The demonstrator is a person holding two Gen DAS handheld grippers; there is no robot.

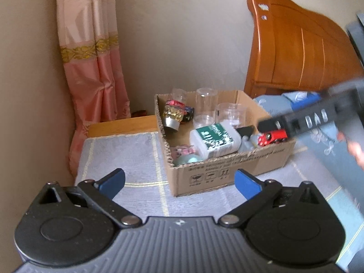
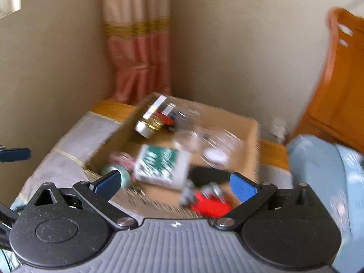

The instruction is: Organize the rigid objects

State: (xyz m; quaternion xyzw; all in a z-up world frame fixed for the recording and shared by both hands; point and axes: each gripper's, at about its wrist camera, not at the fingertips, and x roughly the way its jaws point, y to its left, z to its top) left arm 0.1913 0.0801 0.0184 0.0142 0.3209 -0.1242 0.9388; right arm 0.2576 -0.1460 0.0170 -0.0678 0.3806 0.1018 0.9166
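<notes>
**Two open grippers before a filled cardboard box; right gripper nearer the toy car**

Nearest the lens in the right wrist view, the right gripper stands with its blue pads spread wide and nothing between them. Just beyond and slightly below the gap lies the red toy car, in the near right corner of the cardboard box; blur hides its exact heading here. In the left wrist view the same car lies with its long axis roughly along the box's near wall, and the right gripper hangs over it. The left gripper, likewise spread and empty, hovers over the grey checked cover, short of the box's near wall and apart from it.

Farther in, a white bottle with a green label lies on its side mid-box, its long axis running from near left to far right. A pale green round object sits in the near left corner. Clear plastic cups stand toward the back, and a tilted foil-wrapped jar leans in the far left corner.

Judgement: the right gripper is the better placed for the car; the box wall and the bottle crowd it on two sides, so a descent from above offers the most room.
</notes>
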